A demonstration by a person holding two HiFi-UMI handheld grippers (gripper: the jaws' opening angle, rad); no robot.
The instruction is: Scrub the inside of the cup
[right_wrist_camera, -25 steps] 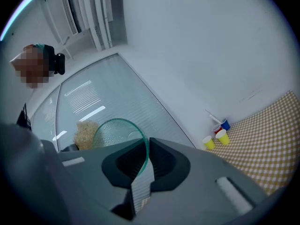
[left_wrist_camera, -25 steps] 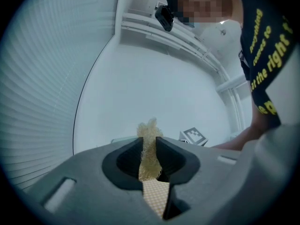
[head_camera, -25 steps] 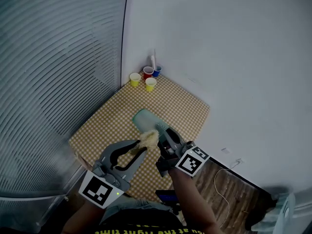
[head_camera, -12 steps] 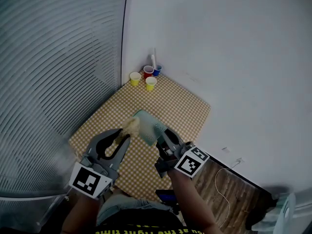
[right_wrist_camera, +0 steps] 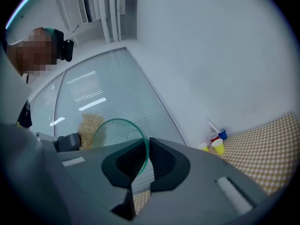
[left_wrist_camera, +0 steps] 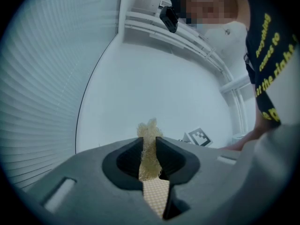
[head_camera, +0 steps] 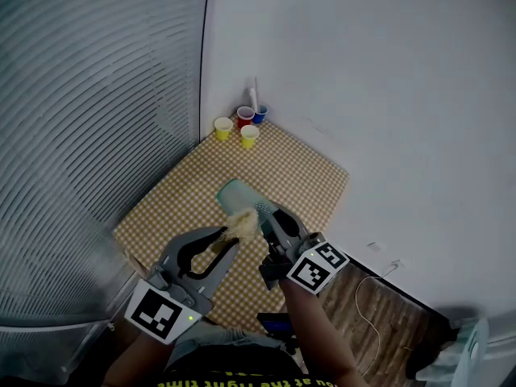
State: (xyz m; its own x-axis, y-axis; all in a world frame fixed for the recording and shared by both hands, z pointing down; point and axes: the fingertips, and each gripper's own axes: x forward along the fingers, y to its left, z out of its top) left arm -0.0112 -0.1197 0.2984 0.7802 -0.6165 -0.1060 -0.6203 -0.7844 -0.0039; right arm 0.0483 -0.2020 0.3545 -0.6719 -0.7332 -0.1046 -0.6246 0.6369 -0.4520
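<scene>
Nearly inside, on a fragile grip

Clamped narrow, the left claw (left_wrist_camera: pixel 149 143) grips a tuft of straw-coloured scrubber (left_wrist_camera: pixel 149 128). The right claw (right_wrist_camera: pixel 147 144) pinches the rim of the green cup (right_wrist_camera: pixel 112 130), held on its side above the checked worktop (head_camera: pixel 306 176). Pushing the scrubber hard could lever the thin wall out of that edge grip, or tug the tuft loose.

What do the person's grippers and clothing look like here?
Both the left gripper and the right gripper are grey with darker pads, each carrying a cube of black-and-white square markers. The person wears a dark shirt with yellow lettering.
</scene>
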